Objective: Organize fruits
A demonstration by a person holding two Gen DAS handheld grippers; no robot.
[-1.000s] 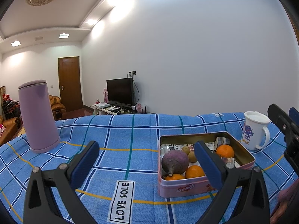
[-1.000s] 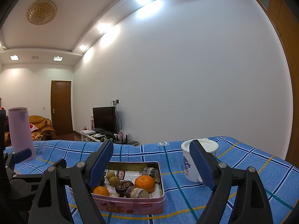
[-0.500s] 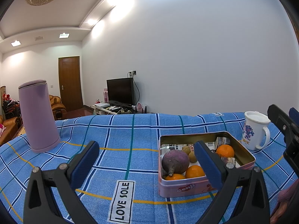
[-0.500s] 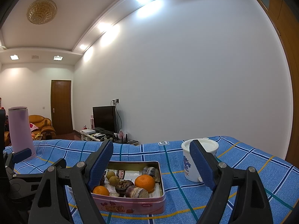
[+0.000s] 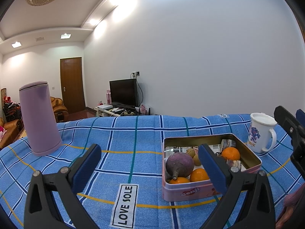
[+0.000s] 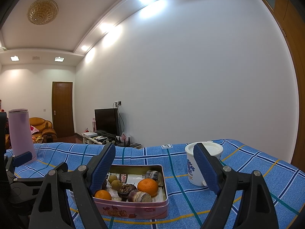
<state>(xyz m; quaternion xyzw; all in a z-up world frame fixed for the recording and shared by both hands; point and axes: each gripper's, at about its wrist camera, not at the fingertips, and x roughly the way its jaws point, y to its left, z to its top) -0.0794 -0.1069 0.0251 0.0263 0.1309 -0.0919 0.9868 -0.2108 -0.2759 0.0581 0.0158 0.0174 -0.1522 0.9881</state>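
Observation:
A pink tin box (image 5: pixel 192 191) (image 6: pixel 133 210) sits on the blue checked cloth. It holds a purple round root (image 5: pixel 179 164), oranges (image 5: pixel 230 153) (image 6: pixel 147 186), small brown-green fruits (image 6: pixel 114 181) and cut brown pieces (image 6: pixel 140 195). My left gripper (image 5: pixel 150 169) is open and empty, held above the cloth just left of the box. My right gripper (image 6: pixel 154 169) is open and empty, held over the near side of the box.
A tall lilac flask (image 5: pixel 39 118) (image 6: pixel 21 133) stands at the far left of the cloth. A white mug with a blue print (image 5: pixel 260 133) (image 6: pixel 194 169) stands right of the box. A "LOVE SOLE" label (image 5: pixel 125 204) lies on the cloth.

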